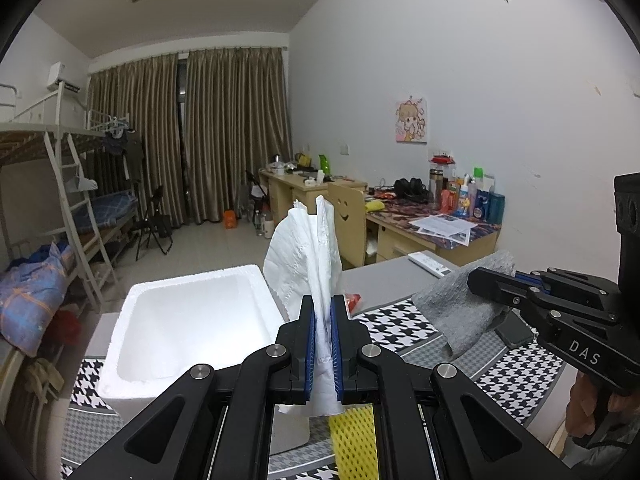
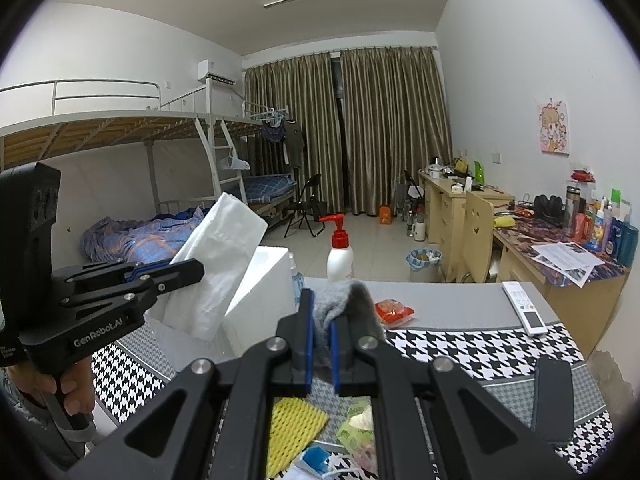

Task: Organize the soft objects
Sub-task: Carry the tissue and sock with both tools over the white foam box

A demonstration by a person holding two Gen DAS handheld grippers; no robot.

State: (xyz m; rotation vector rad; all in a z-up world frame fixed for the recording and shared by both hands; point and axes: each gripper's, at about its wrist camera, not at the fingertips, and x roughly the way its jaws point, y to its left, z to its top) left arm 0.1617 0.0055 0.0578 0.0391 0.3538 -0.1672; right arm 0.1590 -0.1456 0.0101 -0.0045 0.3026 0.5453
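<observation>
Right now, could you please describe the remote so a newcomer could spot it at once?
Start at the table with the houndstooth cloth. At its far right, where the check meets bare grey, lies the remote. It is the only slim white bar there, with a small screen and buttons, unlike the red packet nearby.

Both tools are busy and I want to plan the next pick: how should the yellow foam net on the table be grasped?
Take the yellow foam net by its far edge, coming from above with the jaws across its thin side. It lies flat on the houndstooth mat, so only an edge offers a pinch; its near end sits among other small items.
</observation>
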